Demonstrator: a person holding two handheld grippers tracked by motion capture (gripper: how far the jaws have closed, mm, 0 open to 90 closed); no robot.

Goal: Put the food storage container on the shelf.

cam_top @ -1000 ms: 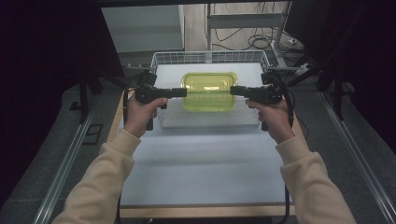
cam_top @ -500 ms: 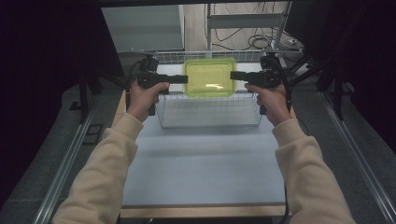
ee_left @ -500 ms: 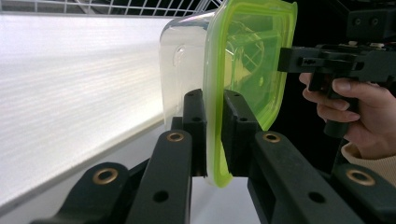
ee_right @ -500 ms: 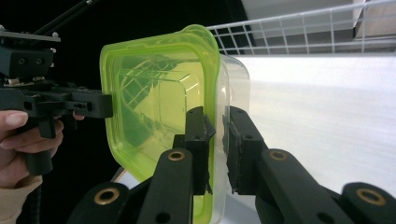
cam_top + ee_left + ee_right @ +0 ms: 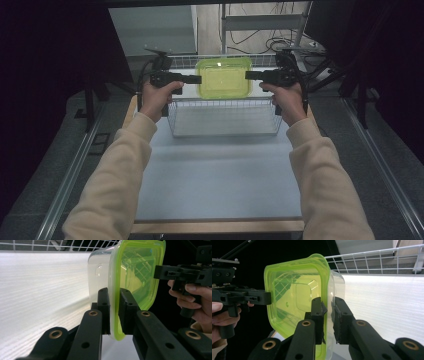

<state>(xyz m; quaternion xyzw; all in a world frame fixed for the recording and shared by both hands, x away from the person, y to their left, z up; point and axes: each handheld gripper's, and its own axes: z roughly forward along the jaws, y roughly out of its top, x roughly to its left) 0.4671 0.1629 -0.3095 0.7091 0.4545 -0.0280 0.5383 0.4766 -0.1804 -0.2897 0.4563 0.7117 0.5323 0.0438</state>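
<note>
A clear plastic container with a yellow-green lid [image 5: 223, 77] hangs in the air over the far part of a white wire basket [image 5: 223, 131]. My left gripper [image 5: 199, 79] is shut on the lid's left rim, and my right gripper [image 5: 248, 75] is shut on its right rim. In the left gripper view the two black jaws pinch the container's lid edge [image 5: 113, 312], with the clear body [image 5: 98, 275] to the left of it. The right gripper view shows its jaws clamped on the lid rim [image 5: 327, 315] and the other gripper [image 5: 268, 298] on the lid's far side.
The wire basket stands at the far end of the pale table [image 5: 215, 185], its inside bare and white. Metal rails [image 5: 70, 180] run along both sides of the table. Dark curtains hang left and right; cables and a shelf [image 5: 260, 22] lie beyond the basket.
Both hands have carried the container away from the person, from over the basket's near part to over its far edge, and slightly higher. Both grips are unchanged.
</note>
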